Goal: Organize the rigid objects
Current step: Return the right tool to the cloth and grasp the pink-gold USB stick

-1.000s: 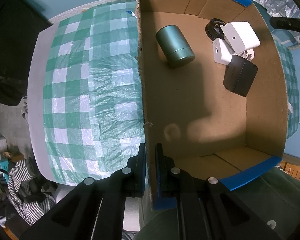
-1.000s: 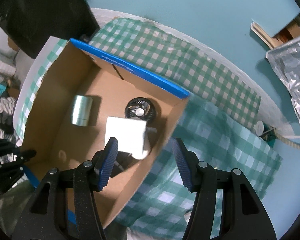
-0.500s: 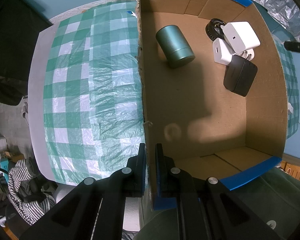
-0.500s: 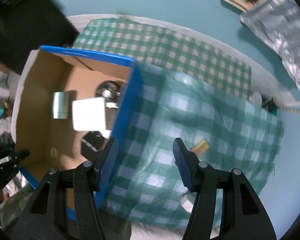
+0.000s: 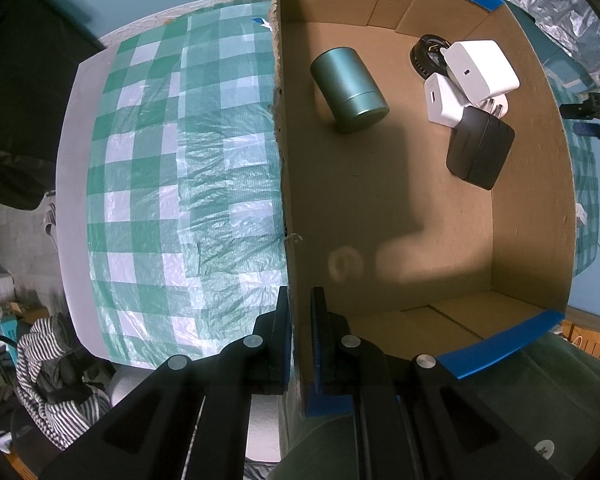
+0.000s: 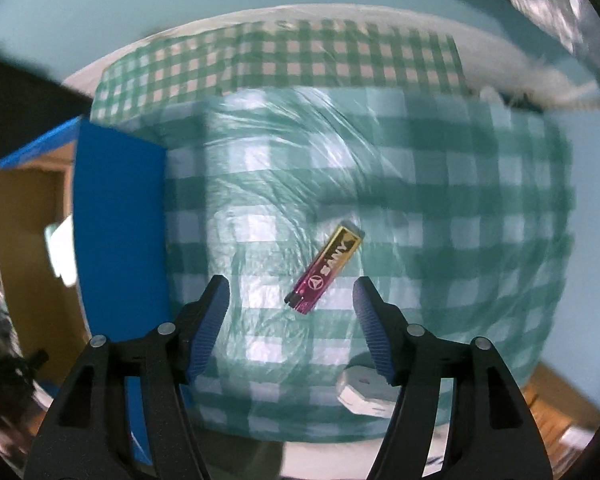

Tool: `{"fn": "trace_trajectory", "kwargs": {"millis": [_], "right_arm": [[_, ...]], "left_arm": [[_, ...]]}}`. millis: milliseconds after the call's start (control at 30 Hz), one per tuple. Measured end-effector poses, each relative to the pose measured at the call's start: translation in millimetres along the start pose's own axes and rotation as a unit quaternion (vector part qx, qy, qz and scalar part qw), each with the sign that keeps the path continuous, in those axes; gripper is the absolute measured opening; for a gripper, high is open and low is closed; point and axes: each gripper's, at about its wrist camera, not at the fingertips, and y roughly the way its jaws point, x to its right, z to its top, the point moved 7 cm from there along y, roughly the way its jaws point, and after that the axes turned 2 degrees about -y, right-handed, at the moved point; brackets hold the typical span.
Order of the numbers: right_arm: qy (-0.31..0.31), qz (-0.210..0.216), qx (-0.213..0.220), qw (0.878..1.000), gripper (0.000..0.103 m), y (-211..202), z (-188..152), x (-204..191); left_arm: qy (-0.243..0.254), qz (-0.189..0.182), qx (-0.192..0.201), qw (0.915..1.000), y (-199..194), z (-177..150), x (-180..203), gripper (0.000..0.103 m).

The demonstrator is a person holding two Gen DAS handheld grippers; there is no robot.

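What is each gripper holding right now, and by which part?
Left gripper clamps the cardboard box by its side wall's top edge. Right gripper, jaws opening, holds nothing.

Teal floor (image 6: 100,20) around green-checked tablecloth (image 5: 148,184)

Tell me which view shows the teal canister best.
The left wrist view: the teal canister lies on its side in the cardboard box, sharp and unobstructed. The right wrist view shows only the box's edge, not the canister.
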Motion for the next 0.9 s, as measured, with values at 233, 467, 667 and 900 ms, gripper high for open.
{"fn": "trace_trajectory", "kwargs": {"millis": [233, 467, 667, 900], "right_arm": [[0.090, 0.019, -0.023, 0.995, 0.065, 33.7, 1.3, 25.7], [0.124, 0.012, -0.021, 0.992, 0.065, 49.3, -0.5, 32.9], [0.133, -0.003, -0.023, 0.991, 0.055, 60.1, -0.8, 32.1], [0.105, -0.046, -0.013, 0.993, 0.045, 61.8, -1.9, 23.6]], "left_arm": [[-0.003, -0.002, 0.001, 1.0000, 0.9, -3.3, -2.7, 0.008], [-0.006, -0.002, -0.003, 1.0000, 2.0, -7.0, -6.3, 0.008], [-0.008, 0.000, -0.004, 1.0000, 3.9, -8.7, -9.3, 0.008], [-0.011, -0.002, -0.004, 0.9999, 6.0, -6.9, -8.5, 0.008]]}}
